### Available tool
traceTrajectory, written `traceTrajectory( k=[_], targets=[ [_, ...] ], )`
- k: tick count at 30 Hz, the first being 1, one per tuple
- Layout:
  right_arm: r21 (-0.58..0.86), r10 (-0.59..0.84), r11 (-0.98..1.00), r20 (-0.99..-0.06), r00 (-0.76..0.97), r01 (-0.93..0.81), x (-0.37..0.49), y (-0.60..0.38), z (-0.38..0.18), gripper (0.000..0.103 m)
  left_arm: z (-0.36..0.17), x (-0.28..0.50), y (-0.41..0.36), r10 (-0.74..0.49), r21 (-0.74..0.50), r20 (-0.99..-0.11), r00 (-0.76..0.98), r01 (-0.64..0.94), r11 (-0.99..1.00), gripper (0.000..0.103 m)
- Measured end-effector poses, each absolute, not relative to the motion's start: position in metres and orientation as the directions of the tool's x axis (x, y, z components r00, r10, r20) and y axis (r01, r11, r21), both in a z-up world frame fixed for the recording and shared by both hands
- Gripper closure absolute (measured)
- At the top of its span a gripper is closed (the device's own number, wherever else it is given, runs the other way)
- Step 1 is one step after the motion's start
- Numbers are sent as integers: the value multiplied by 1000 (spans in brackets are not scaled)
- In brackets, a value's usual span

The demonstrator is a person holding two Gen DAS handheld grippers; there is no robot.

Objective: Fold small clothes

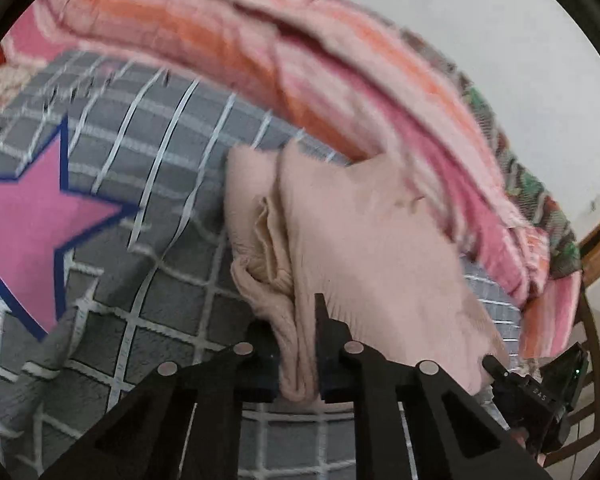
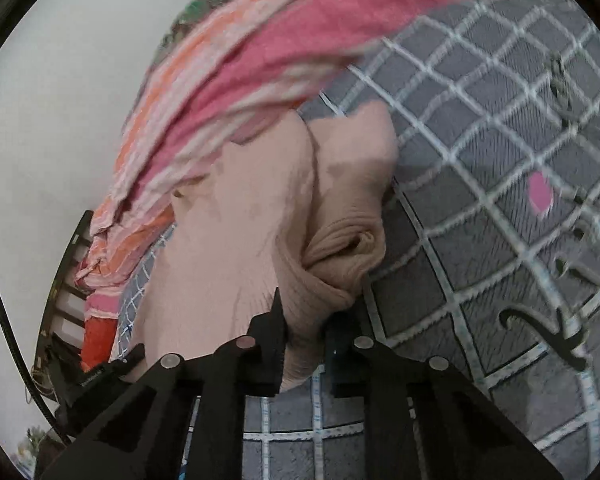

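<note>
Held aloft over a grey checked bedspread (image 1: 148, 344): one pale pink knit garment (image 1: 364, 240), pinched at both ends. Looks soft, light and limp, likely to sag and bunch wherever unsupported; ribbed weave probably gives decent friction, so slipping seems a small risk, stretching a larger one. Best taken at hems or corners, through a doubled edge, as here.

Left first: left gripper (image 1: 300, 360) clamped on a rolled fold of the garment, jaws nearly together with a thick bunch of fabric squeezed between them. Beyond the jaws, the cloth fans up and away to the right; to their left, a rumpled cuff or opening, then a pink star print (image 1: 24, 232) on the bedspread. Striped pink-and-orange blanket (image 1: 260, 64) heaped well beyond the fingertips.

Right next: right gripper (image 2: 304, 340) likewise closed on the garment (image 2: 236, 232), jaws narrowed around a gathered ribbed edge spilling down between them. Ahead and left of the jaws, the broad smooth panel; ahead and right, a puckered roll of knit. The same blanket (image 2: 284, 40) beyond, bedspread (image 2: 480, 240) to the right and beneath.
</note>
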State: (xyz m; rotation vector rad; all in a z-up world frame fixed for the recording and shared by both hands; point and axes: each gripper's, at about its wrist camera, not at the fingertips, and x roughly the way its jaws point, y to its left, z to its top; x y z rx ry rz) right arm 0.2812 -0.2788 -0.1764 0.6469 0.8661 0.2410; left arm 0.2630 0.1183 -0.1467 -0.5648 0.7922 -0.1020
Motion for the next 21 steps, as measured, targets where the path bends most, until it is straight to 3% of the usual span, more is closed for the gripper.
traceTrajectory(
  k=[10,21],
  targets=[
    [546,407,838,-591,697,-26,212,-294,-115,96,-124,195,87,-271,-435,-672,689,-72,897,91],
    [453,350,891,-675,650,-9,141,-304,-148,95,-160,143,89,-275,-418,-711,648,-75,905,89]
  ],
)
